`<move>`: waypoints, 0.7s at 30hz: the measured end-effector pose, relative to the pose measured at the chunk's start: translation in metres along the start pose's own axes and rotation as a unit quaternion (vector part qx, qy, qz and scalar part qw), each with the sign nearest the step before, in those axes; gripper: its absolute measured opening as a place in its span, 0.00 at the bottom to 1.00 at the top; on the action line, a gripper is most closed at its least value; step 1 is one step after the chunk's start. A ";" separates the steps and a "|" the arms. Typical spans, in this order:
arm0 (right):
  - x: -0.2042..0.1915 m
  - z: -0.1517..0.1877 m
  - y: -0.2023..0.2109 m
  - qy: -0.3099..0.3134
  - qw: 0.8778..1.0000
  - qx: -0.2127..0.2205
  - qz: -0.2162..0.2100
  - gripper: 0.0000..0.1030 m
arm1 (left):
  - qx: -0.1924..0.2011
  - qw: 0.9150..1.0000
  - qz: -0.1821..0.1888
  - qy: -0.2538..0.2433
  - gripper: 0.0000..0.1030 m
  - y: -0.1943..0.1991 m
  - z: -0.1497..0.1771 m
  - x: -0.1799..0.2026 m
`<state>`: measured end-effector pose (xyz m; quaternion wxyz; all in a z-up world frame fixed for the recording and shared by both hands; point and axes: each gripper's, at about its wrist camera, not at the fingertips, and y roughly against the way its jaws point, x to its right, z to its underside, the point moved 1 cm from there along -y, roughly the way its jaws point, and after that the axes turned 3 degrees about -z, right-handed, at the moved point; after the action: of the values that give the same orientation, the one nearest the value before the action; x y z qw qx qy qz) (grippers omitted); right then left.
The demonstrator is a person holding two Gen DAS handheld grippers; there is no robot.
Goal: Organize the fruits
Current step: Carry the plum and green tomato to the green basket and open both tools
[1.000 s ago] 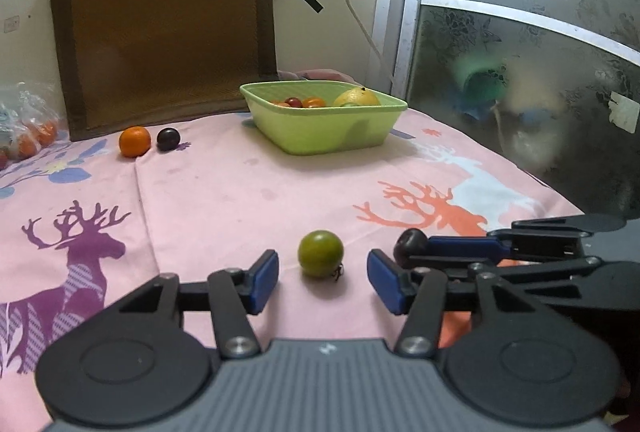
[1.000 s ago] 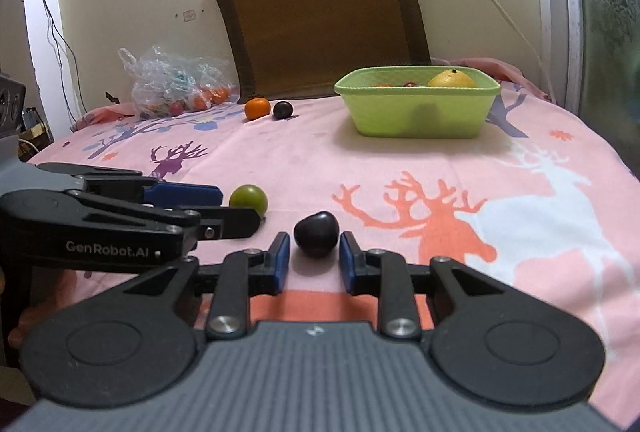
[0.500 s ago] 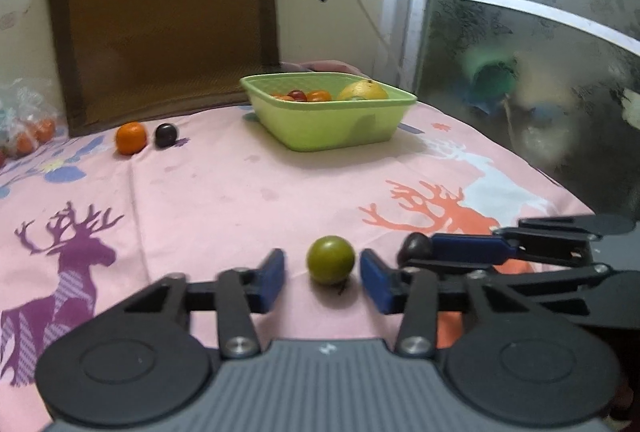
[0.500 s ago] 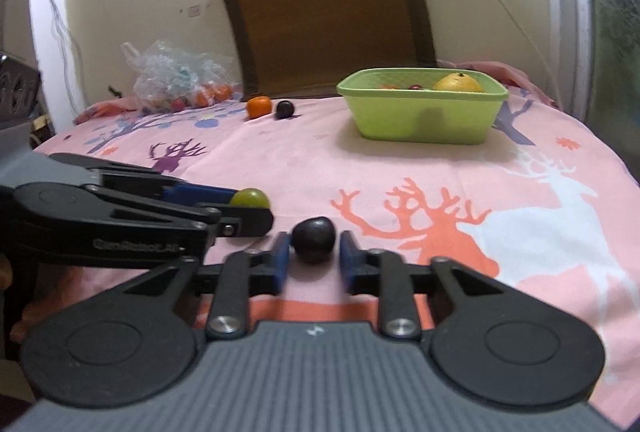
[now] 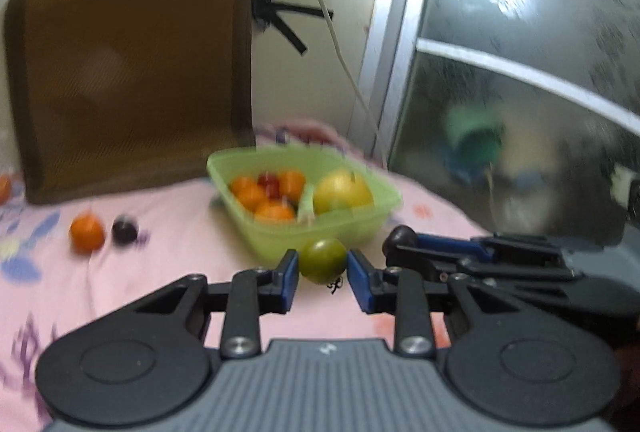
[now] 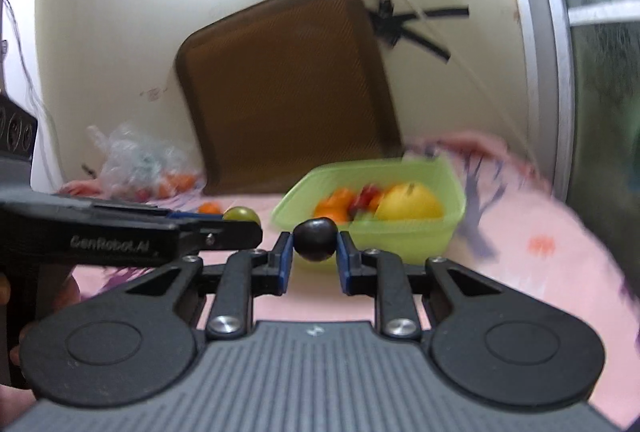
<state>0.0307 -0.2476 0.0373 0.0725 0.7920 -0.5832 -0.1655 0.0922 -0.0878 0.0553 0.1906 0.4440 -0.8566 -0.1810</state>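
1. so, my left gripper (image 5: 322, 274) has its blue pads pressed on either side of a green fruit (image 5: 323, 260), jaws clamped on it, and it hangs clear of the pink cloth (image 5: 168, 264).
2. my right gripper (image 6: 314, 259) is clamped the same way on a dark plum (image 6: 315, 239), which sits squeezed between the two pads.
3. the two grippers ride side by side; from the left wrist camera the right one shows just to the right, with the plum at its tip (image 5: 401, 236).
4. straight ahead, just beyond both fruits, is the green basket (image 5: 360, 222); it stands between me and the far wall.
5. inside it, several oranges (image 5: 256, 195) crowd the left part, a small red fruit among them, and a big yellow fruit (image 5: 342, 191) fills the right part.
6. to the far left on the cloth lie a loose orange (image 5: 87, 232) and a small dark fruit (image 5: 125, 230), near each other.
7. behind the basket a brown cushion (image 5: 128, 67) leans on the wall, and a white cable (image 5: 340, 47) hangs down on its right.
8. in the right wrist view a clear plastic bag (image 6: 140, 163) with orange things inside sits at the far left, beside the cushion.
9. to the right stands a frosted glass door (image 5: 520, 79).
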 end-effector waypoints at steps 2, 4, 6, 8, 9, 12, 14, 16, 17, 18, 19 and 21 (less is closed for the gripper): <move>0.007 -0.007 -0.014 0.010 1.000 0.002 0.010 0.25 | 0.007 1.000 -0.004 0.004 0.27 -0.017 -0.017 -0.003; 0.013 -0.012 -0.029 0.016 1.000 -0.002 0.017 0.25 | 0.007 1.000 -0.008 0.009 0.27 -0.036 -0.028 -0.007; 0.017 -0.014 -0.040 0.027 0.999 -0.003 0.029 0.25 | 0.001 1.000 -0.013 0.018 0.27 -0.054 -0.036 -0.013; 0.019 -0.015 -0.048 0.035 0.999 -0.004 0.034 0.26 | -0.006 1.000 -0.020 0.023 0.27 -0.071 -0.040 -0.017; 0.020 -0.014 -0.051 0.036 0.999 -0.004 0.034 0.27 | -0.009 0.999 -0.023 0.024 0.28 -0.076 -0.040 -0.019; 0.023 -0.010 -0.057 0.038 0.998 -0.003 0.041 0.27 | -0.017 0.999 -0.028 0.026 0.38 -0.088 -0.037 -0.022; 0.024 -0.007 -0.057 0.040 0.998 -0.003 0.045 0.28 | -0.015 0.999 -0.034 0.022 0.46 -0.091 -0.035 -0.022; 0.027 -0.007 -0.056 0.032 0.998 0.005 0.046 0.32 | -0.010 0.999 -0.041 0.017 0.48 -0.090 -0.033 -0.021; 0.029 -0.008 -0.054 0.026 0.999 0.010 0.044 0.32 | -0.006 0.999 -0.042 0.019 0.48 -0.088 -0.032 -0.020; 0.030 -0.008 -0.052 0.023 0.999 0.014 0.044 0.32 | -0.002 0.999 -0.041 0.026 0.48 -0.085 -0.031 -0.020; 0.030 -0.008 -0.051 0.023 0.999 0.018 0.045 0.32 | 0.003 0.999 -0.041 0.033 0.48 -0.081 -0.030 -0.021; 0.030 -0.009 -0.048 0.025 0.998 0.031 0.052 0.32 | 0.011 0.998 -0.048 0.041 0.49 -0.070 -0.027 -0.023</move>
<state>0.0846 -0.2622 0.0255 0.0716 0.7663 -0.6264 -0.1234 0.1663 -0.1109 0.0413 0.2120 0.4934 -0.8279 -0.1620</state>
